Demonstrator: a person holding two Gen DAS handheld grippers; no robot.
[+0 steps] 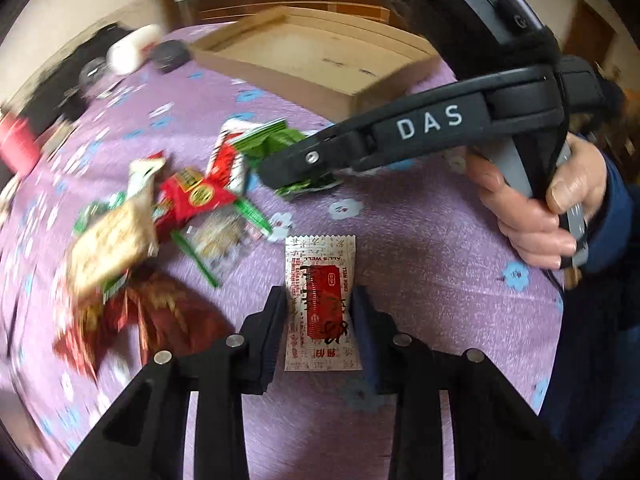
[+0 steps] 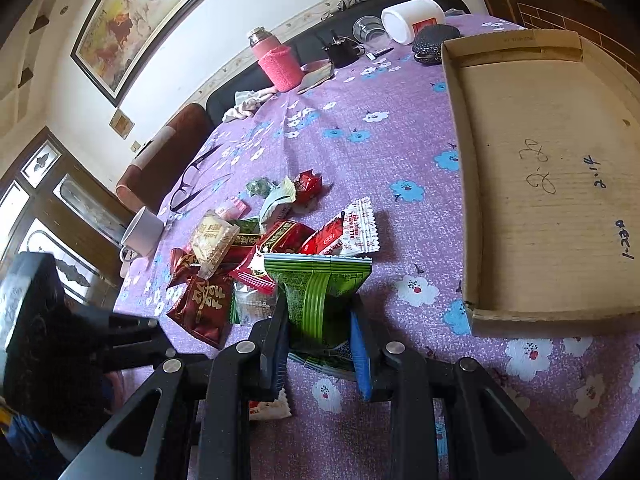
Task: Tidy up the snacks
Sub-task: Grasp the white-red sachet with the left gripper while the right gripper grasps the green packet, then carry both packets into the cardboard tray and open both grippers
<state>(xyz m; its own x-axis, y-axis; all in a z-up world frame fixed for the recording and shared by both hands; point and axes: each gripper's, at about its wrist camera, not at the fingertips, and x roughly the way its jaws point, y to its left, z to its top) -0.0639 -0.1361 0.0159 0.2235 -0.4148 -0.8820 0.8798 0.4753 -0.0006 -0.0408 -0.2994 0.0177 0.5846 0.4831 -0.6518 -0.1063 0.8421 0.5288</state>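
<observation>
A pink flask (image 2: 275, 61), black eyeglasses (image 2: 191, 184) and a white mug (image 2: 141, 233) (lying tipped) rest on the flowered cloth (image 2: 360, 148).

Snack packets (image 2: 320, 296): glossy plastic film. Tray (image 2: 552, 176): matt, rough cardboard. Worktop cover (image 2: 360, 152): woven floral cloth. Mug (image 2: 142, 234): smooth glazed ceramic.

Left gripper (image 1: 320, 304) tilted steeply down, jaws narrow; right gripper (image 2: 320, 320) angled down, jaws clamped.

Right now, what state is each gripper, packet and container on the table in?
left gripper: jaws around the white-and-red sachet, which lies flat
right gripper: shut on the green packet
cardboard tray: empty
snack pile: loose on the cloth
white jar: on its side
white mug: tipped
</observation>
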